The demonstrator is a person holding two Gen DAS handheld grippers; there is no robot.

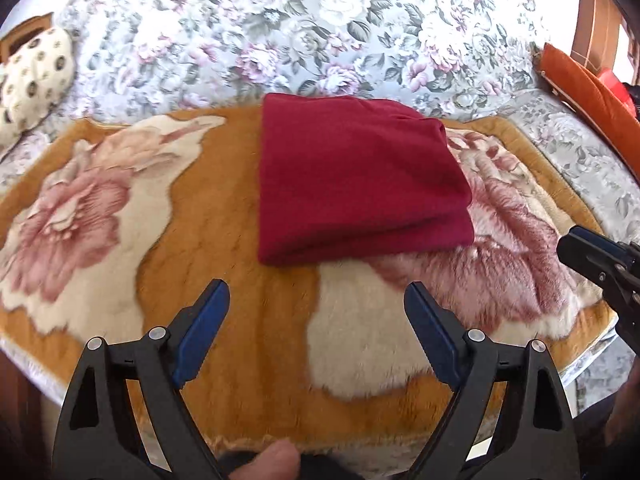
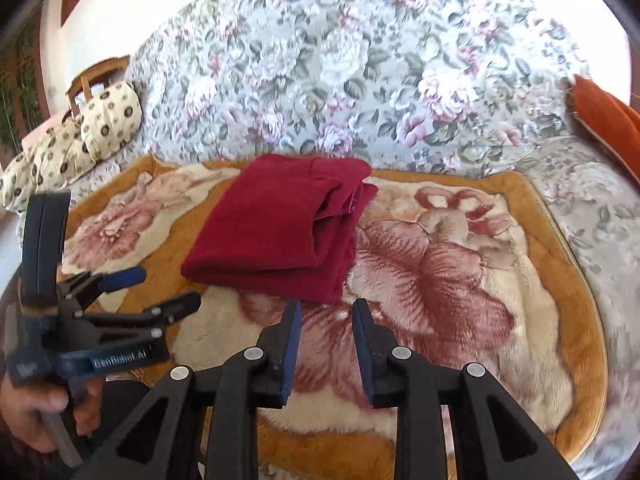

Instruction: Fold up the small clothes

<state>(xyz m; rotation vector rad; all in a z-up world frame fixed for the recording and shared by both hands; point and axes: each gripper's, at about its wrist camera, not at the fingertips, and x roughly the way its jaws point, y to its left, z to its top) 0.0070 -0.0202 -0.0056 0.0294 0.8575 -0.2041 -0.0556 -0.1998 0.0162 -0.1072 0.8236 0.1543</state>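
Hovering apart from the cloth, the left gripper (image 1: 316, 296) has its jaws spread wide with nothing between them, and the right gripper (image 2: 326, 312) stands slightly parted, also bare. Just beyond both lies the folded red garment (image 1: 356, 176) on the flowered blanket (image 1: 248, 320) covering the sofa (image 1: 280, 32).

red folded garment (image 1: 356, 176): 1 | floral blanket (image 1: 248, 320): 1 | spotted cushions (image 2: 80, 140): 2 | orange cushion (image 1: 580, 92): 1

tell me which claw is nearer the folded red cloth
Right, slightly. The right claw hangs open just off the near edge of the red cloth, by its right corner. The left claw is open too, further back from that edge.
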